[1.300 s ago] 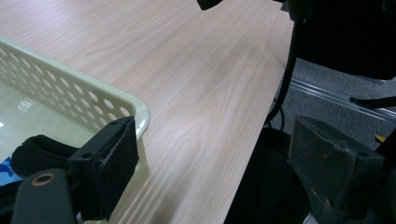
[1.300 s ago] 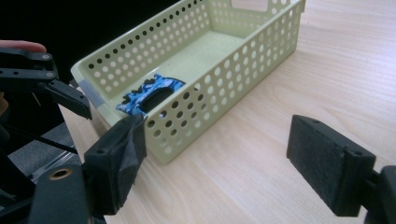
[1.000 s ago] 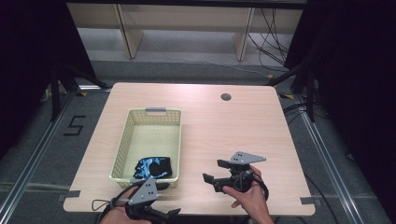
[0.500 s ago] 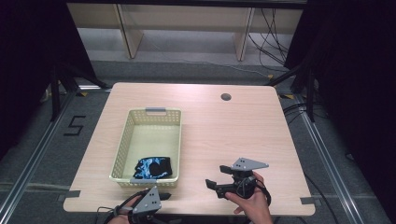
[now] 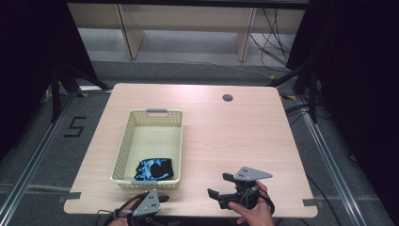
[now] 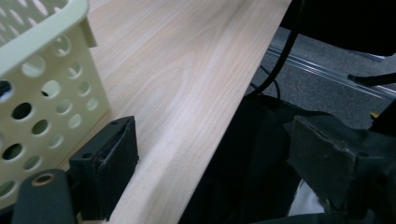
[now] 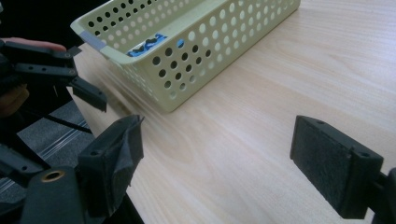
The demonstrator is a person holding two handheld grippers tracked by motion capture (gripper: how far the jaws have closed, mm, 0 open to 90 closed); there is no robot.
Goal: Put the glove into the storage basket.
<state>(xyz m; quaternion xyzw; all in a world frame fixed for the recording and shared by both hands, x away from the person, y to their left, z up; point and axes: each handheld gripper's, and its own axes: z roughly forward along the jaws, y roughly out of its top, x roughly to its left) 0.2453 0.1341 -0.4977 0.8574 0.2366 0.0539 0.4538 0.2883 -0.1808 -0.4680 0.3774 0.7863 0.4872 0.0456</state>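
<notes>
**High view: we are pulling both grippers back to the near edge**

High view is showing us drawing our left gripper (image 5: 157, 200) nearer than a second ago, now overhanging the near table (image 5: 244, 127) edge, and our right gripper (image 5: 221, 186) is retreating too. We are judging the drop finished: the black-and-blue cloth (image 5: 155, 169) is lying in the basket (image 5: 155, 113), at its near end. Both grippers are hovering low, jaws spread wide and holding nothing.

Round cable hole (image 5: 227, 98) near the wooden table's (image 5: 244, 136) far edge.
</notes>
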